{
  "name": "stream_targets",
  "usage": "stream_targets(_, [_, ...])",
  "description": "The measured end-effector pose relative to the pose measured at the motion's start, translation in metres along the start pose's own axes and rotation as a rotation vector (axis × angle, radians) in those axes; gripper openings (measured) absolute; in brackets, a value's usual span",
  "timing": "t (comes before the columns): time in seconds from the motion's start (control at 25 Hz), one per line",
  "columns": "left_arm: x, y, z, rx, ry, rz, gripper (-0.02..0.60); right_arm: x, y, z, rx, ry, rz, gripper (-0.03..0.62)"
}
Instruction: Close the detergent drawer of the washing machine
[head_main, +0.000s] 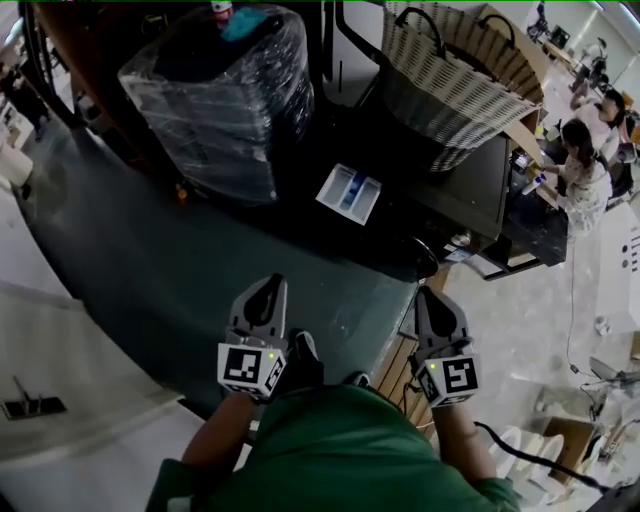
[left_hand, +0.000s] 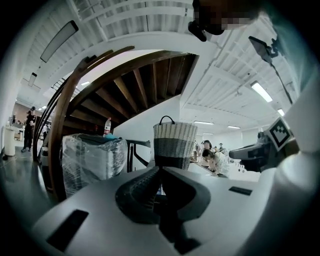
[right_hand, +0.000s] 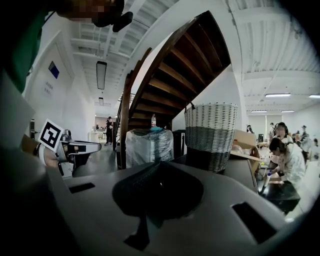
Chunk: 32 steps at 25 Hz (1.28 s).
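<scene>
My left gripper (head_main: 268, 293) and right gripper (head_main: 430, 298) are pressed together, empty; the open drawer (head_main: 349, 193) lies one o'clock from the left.

The washing machine (head_main: 470, 185) is so dark in the head view that its front and door cannot be made out. Only the detergent drawer (head_main: 349, 193) stands out pale, its compartments too small to tell apart. The top edge cuts off the wicker basket (head_main: 450, 80) and the bottle (head_main: 221, 9) on the plastic-wrapped bundle (head_main: 215, 100), whose contents blur behind the film. Neither gripper view shows the drawer clearly behind the jaws
</scene>
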<state>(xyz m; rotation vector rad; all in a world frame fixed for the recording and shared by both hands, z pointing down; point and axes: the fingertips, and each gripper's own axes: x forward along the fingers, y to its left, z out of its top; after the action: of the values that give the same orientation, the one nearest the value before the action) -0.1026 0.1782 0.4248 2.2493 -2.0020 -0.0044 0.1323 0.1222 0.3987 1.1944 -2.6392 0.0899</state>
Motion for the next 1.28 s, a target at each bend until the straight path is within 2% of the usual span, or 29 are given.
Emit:
stream_targets(0.2, [0.037,0.03,-0.01,-0.003,0.038,-0.054,0.032,0.033,0.011,0.008,-0.014,0.028,-0.036,0.015])
stream_targets(0.56, [0.097,0.038,-0.049,-0.014,0.159,-0.133,0.032,0.065,-0.002,0.003,0.0,0.077,-0.097,0.015])
stream_targets(0.76, [0.124,0.034,-0.086,-0.004,0.264,-0.149,0.032,0.093,-0.021,-0.004,0.037,0.09,-0.084,0.015])
stream_targets(0.92, [0.141,0.027,-0.11,-0.016,0.358,-0.161,0.032,0.121,-0.036,0.01,0.043,0.054,-0.058,0.015])
stream_targets(1.08, [0.168,0.017,-0.129,0.003,0.419,-0.171,0.032,0.141,-0.066,0.022,0.033,0.056,-0.051,0.015])
stream_targets(1.28, [0.202,0.014,-0.164,0.059,0.514,-0.171,0.032,0.16,-0.107,0.026,0.041,-0.021,-0.037,0.015])
